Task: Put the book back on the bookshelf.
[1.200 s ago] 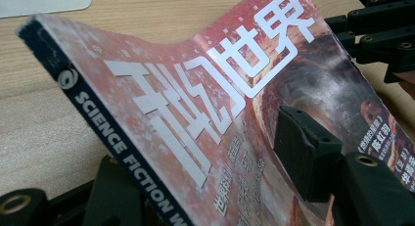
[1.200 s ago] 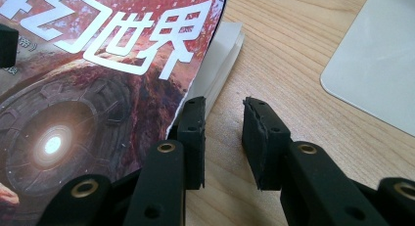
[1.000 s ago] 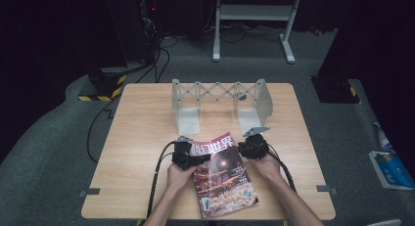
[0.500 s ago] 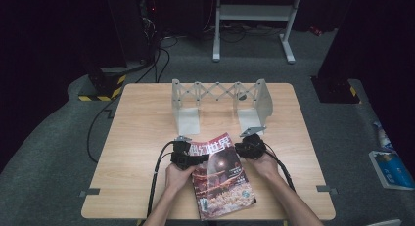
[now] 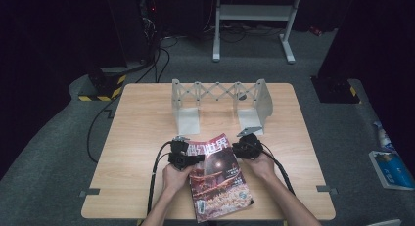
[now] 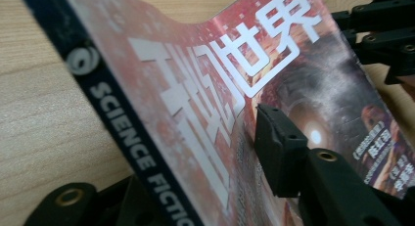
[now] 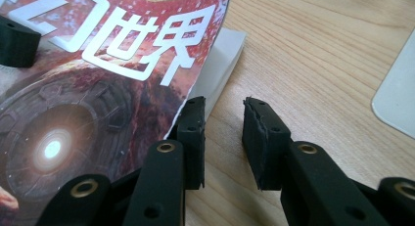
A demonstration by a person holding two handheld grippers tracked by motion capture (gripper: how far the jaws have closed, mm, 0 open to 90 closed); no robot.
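Magazine gripped at its spine edge, both grippers at its far corners

Magazine (image 5: 218, 179) lies on the near half of the wooden table (image 5: 142, 133), slightly turned, its near edge close to the table's near edge and its red cover with white characters facing up. Forearms enter from the near side, one either side of it.

Left gripper (image 5: 188, 157) sits at the far left corner of the magazine. In the left gripper view the dark spine strip reading SCIENCE FICTION runs between the jaws: one black pad (image 6: 276, 147) presses on the cover, the other jaw lies beneath the spine edge, and that edge is lifted off the wood. Jaws have just been closing, now clamped on the magazine.

Right gripper (image 5: 243, 146) sits at the far right corner. In the right gripper view its jaws stand apart with bare wood between them; the left pad (image 7: 193, 138) is just beside the curled cover edge, the white page block showing beyond it. Whether that pad touches the cover, cannot tell. Jaws have just been opening slightly, with nothing gripped.

Farther off, a grey expanding rack (image 5: 220, 101) stands upright across the far half of the table, well apart from the magazine. Beyond the table, cables (image 5: 161, 59) on the floor and a white stand (image 5: 254, 20)
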